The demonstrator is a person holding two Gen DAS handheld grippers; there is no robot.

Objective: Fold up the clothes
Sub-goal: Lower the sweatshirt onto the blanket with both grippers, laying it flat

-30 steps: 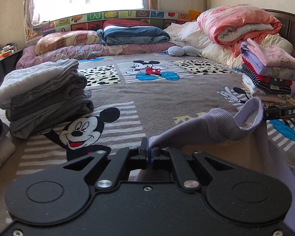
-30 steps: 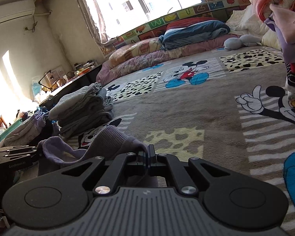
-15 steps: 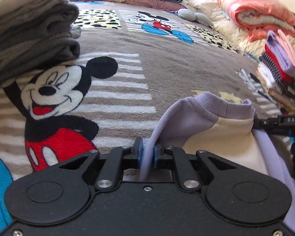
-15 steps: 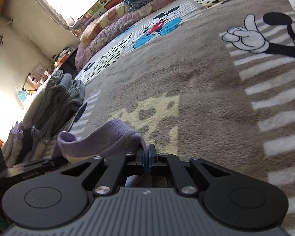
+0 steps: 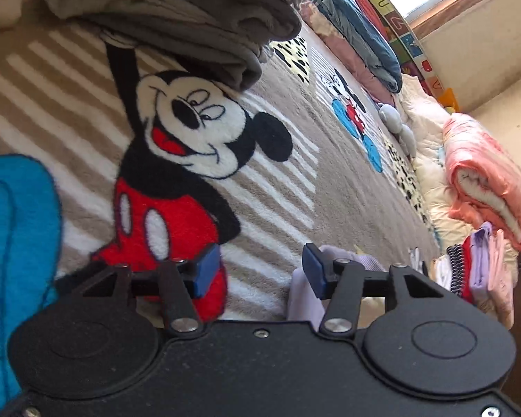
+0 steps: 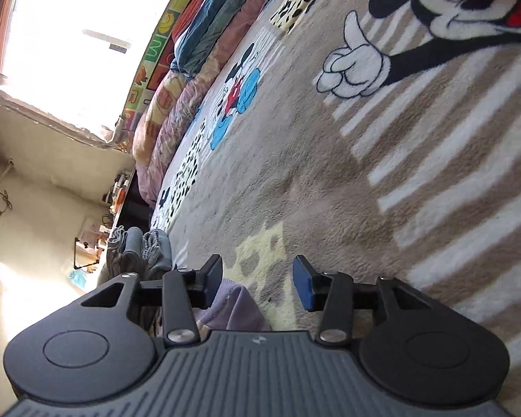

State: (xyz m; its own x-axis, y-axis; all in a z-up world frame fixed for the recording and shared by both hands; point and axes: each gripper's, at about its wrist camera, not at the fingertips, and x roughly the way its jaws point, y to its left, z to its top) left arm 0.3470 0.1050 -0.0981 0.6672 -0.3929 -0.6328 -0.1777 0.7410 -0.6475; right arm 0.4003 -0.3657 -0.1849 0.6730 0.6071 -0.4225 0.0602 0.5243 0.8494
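Standing with its two blue pads well apart, the left gripper [image 5: 260, 271] holds nothing; the same is true for the right gripper [image 6: 257, 281], whose pads are also spread wide with only blanket between them. The lavender sweatshirt [image 5: 305, 295] lies on the bed just under and beside both tools: in the left wrist view it shows at the right finger, and in the right wrist view a ribbed lavender edge [image 6: 232, 305] shows near the left finger.

The garment looks soft, thick and light, so it will probably sag and crease where it is lifted and will not keep a shape by itself. A good hold seems to be a firm doubled part such as the ribbed hem or cuff, pinched through both layers, because the fleece should not slip much between the pads.

Beyond the grippers, the Mickey Mouse blanket [image 5: 278, 160] covers the bed. The left wrist view alone shows, at the far right, a stack of folded colourful clothes [image 5: 482, 264] and a rolled pink quilt [image 5: 486, 180]. It shows the pile of folded grey clothes [image 5: 177, 17] close and large, while the right wrist view gives it small [image 6: 135, 250] at the far left, together with the bright window [image 6: 76, 31].
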